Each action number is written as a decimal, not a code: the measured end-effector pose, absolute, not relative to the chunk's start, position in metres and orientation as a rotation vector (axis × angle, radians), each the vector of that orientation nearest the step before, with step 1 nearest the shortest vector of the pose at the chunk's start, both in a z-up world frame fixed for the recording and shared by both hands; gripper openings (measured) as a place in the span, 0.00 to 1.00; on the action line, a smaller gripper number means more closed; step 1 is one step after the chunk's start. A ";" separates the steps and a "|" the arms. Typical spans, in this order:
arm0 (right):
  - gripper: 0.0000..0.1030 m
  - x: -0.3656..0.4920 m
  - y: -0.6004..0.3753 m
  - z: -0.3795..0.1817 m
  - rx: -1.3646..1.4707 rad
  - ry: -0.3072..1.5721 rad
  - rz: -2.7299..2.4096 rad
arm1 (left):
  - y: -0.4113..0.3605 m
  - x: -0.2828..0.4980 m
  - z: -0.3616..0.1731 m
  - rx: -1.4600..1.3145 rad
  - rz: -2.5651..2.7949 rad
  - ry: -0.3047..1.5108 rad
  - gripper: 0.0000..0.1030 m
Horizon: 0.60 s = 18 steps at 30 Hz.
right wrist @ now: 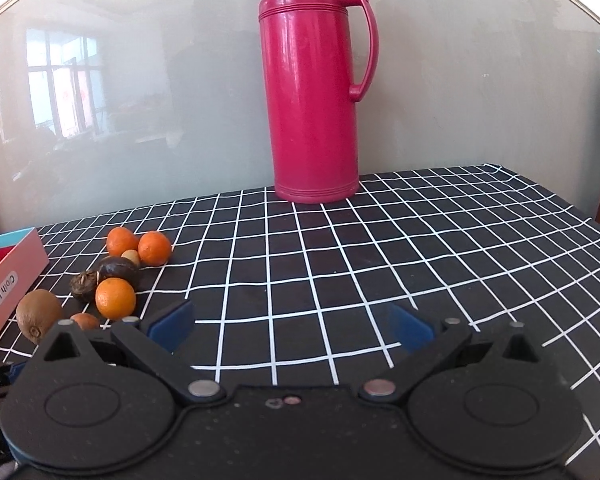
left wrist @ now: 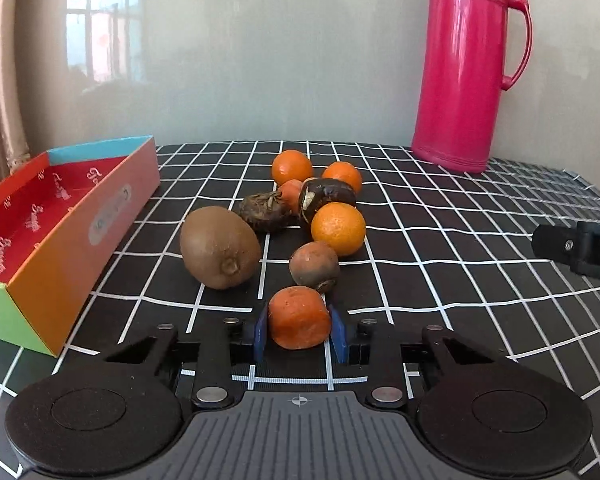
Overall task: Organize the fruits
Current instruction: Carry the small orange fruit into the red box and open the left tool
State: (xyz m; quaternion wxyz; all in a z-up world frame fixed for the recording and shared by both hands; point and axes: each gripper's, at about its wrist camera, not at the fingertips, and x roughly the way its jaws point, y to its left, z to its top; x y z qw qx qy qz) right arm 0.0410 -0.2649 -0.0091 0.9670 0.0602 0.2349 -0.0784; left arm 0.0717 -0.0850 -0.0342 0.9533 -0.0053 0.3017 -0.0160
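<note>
A dull orange fruit (left wrist: 299,317) sits pinched between blue pads at the near edge of the checked cloth. Beyond it cluster a brown kiwi (left wrist: 219,246), three glossy tangerines (left wrist: 338,228) and several dark, wrinkled fruits (left wrist: 265,211), touching one another

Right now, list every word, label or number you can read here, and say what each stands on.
"Coih book": grey oval sticker on the box's long outer side; spelling unsure.
Slanted script and "2"-like marks repeated on the box's red inner walls: too blurred to read.
Thermos, fruit, checked tablecloth: no text.
</note>
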 end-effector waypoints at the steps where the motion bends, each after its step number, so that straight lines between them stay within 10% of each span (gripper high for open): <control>1: 1.00 0.040 -0.265 -0.009 0.121 0.475 -0.159 | -0.083 0.071 -0.034 -0.014 -0.037 0.612 0.32; 18: 1.00 0.046 -0.214 -0.012 0.039 0.487 -0.105 | 0.021 0.040 0.009 -0.006 0.109 0.413 0.32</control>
